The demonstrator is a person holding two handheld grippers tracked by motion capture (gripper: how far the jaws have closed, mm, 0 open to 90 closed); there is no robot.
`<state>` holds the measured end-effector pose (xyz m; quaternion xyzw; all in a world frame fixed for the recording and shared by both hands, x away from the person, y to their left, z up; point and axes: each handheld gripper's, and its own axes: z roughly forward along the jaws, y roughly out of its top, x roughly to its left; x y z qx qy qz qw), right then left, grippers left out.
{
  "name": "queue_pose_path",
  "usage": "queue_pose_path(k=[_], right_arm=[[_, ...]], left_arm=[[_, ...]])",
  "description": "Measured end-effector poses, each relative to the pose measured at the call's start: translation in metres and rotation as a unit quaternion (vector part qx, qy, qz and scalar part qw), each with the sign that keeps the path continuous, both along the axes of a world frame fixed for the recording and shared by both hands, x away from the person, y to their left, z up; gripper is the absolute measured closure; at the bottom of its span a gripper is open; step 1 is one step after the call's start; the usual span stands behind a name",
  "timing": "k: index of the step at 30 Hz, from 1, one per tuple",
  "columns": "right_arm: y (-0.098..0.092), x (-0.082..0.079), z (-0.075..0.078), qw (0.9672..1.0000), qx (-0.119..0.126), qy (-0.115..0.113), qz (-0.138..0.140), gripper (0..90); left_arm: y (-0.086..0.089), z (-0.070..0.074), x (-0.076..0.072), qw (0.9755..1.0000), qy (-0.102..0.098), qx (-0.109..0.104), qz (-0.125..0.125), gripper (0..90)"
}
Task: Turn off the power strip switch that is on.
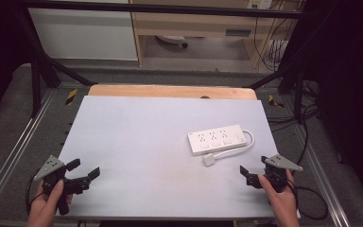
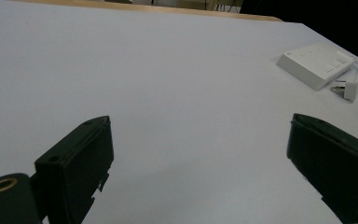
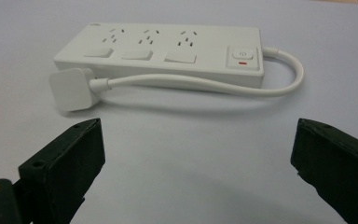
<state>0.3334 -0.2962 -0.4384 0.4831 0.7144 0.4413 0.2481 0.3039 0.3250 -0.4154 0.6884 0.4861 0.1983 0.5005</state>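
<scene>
Right tongs (image 3: 196, 158) wide open, empty, near power strip (image 3: 168, 51); left tongs (image 2: 200, 168) likewise.

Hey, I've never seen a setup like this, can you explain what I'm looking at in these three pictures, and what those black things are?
A person sits at a table holding a hand-held two-jaw tool in each hand: the left gripper and the right gripper. One picture looks down from above; the other two come from cameras on each gripper, so the black shapes at the bottom are its own jaws. Both stand open and hold nothing. On the table lies a white power strip with its cord looped round to the plug beside it, nearest the right gripper.
</scene>
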Motion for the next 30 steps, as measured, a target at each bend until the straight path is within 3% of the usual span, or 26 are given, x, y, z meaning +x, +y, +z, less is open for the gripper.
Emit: queue_pose_path(k=[9,15,23,27,29,30], right_arm=[[0.001,-0.007,0.013,0.9998,0.012,-0.018,-0.002,3.9],[-0.003,-0.012,0.026,0.9984,0.03,-0.046,-0.013,5.9],[-0.001,-0.01,0.034,0.9982,0.031,-0.05,-0.013,5.8],[0.001,-0.009,0.038,0.9978,0.038,-0.053,-0.009,12.4],[0.003,-0.008,0.045,0.9976,0.031,-0.061,-0.009,24.4],[0.003,-0.008,0.045,0.9976,0.031,-0.061,-0.009,24.4]], left_arm=[[0.0,0.0,-0.001,1.0,-0.002,0.006,-0.005,6.8],[0.0,0.001,-0.001,1.0,-0.002,0.005,-0.006,6.8],[0.0,0.0,-0.001,1.0,0.0,0.006,-0.008,6.8],[-0.001,0.0,0.0,1.0,0.0,0.006,-0.008,6.8],[-0.001,0.0,0.0,0.9999,0.001,0.008,-0.01,6.8],[-0.001,0.0,0.0,0.9999,0.002,0.008,-0.01,6.8]])
